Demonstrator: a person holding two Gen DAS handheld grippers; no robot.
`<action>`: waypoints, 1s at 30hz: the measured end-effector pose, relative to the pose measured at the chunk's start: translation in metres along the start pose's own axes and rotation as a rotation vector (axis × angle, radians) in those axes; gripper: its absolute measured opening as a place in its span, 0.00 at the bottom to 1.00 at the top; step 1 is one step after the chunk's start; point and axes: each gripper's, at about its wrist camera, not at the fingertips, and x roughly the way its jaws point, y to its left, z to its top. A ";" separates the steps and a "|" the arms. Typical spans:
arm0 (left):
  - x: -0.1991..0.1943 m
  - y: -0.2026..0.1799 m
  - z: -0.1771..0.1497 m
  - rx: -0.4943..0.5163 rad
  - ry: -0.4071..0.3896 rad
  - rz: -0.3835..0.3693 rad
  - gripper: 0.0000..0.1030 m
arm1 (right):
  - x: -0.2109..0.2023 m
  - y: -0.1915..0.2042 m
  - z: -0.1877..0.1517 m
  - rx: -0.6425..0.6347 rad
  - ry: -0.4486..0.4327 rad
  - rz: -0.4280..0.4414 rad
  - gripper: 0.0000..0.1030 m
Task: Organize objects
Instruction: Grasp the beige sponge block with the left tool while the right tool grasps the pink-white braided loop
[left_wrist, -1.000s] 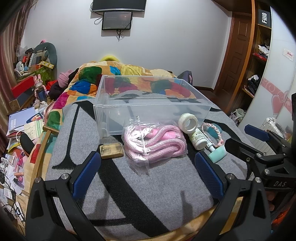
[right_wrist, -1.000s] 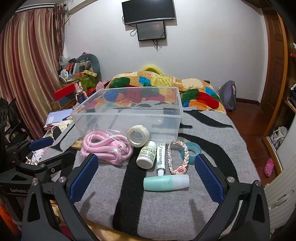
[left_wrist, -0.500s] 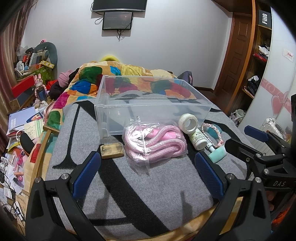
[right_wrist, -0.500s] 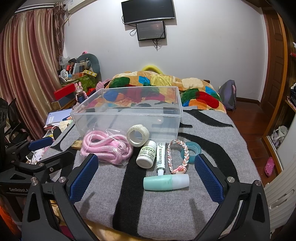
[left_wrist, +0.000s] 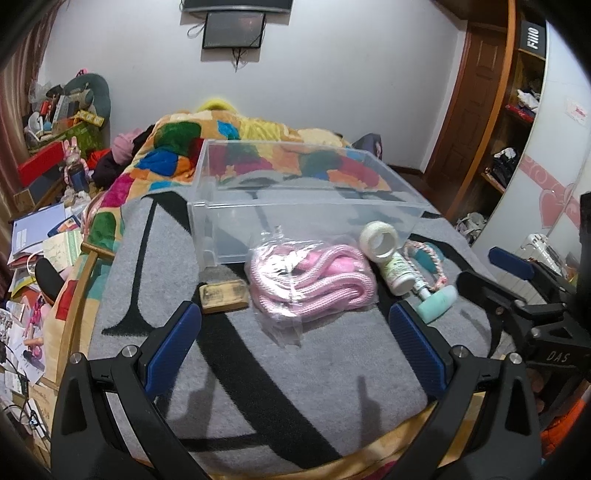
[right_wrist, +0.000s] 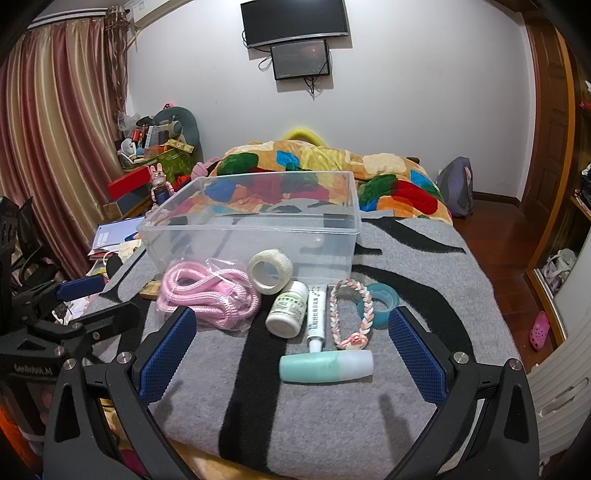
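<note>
**Ana:** Objects for sorting lie in a row on the grey blanket (right_wrist: 424, 266), just in front of the clear bin (right_wrist: 258, 225), which looks to have nothing in it yet. From the near left: a bagged pink rope (right_wrist: 208, 295), a white tape roll (right_wrist: 269, 271), a small white bottle (right_wrist: 287, 314), a thin tube (right_wrist: 317, 314), a braided bracelet (right_wrist: 351, 314) draped over a teal ring (right_wrist: 382, 301), and a mint-capped stick (right_wrist: 325, 365) nearest the right gripper (right_wrist: 291, 354).

**Ben:** And the tools?

**Ana:** Both spread wide and holding nothing. The left gripper (left_wrist: 295, 343) hovers short of the rope, with a small tan block (left_wrist: 223, 291) beside its left finger.

**Ben:** So where would you start?

**Ana:** I'd guess the mint stick for the right hand: it lies crosswise, so turn the fingers to close across its narrow body, not its length. For the rope, pinch the cords themselves; the loose plastic will likely slip or drag.

**Ben:** Any trouble from the surface?

**Ana:** The blanket is soft and lies on a bed, so pressing down sinks the fingers and could roll the bottle. Lift things well over the bin's front wall. Around it, the room is crowded: a patchwork quilt (right_wrist: 332, 170) behind, curtains (right_wrist: 55, 147) and piled clutter to the left, a screen (right_wrist: 295, 22) on the wall.
</note>
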 end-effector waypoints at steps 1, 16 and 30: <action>0.002 0.003 0.001 -0.007 0.006 -0.001 1.00 | 0.001 -0.003 0.001 0.001 0.002 -0.005 1.00; 0.052 0.043 0.020 -0.035 0.122 0.089 0.70 | 0.049 -0.074 0.010 0.093 0.110 -0.080 0.94; 0.052 0.056 -0.007 -0.035 0.159 0.111 0.61 | 0.074 -0.071 -0.007 0.107 0.213 0.007 0.46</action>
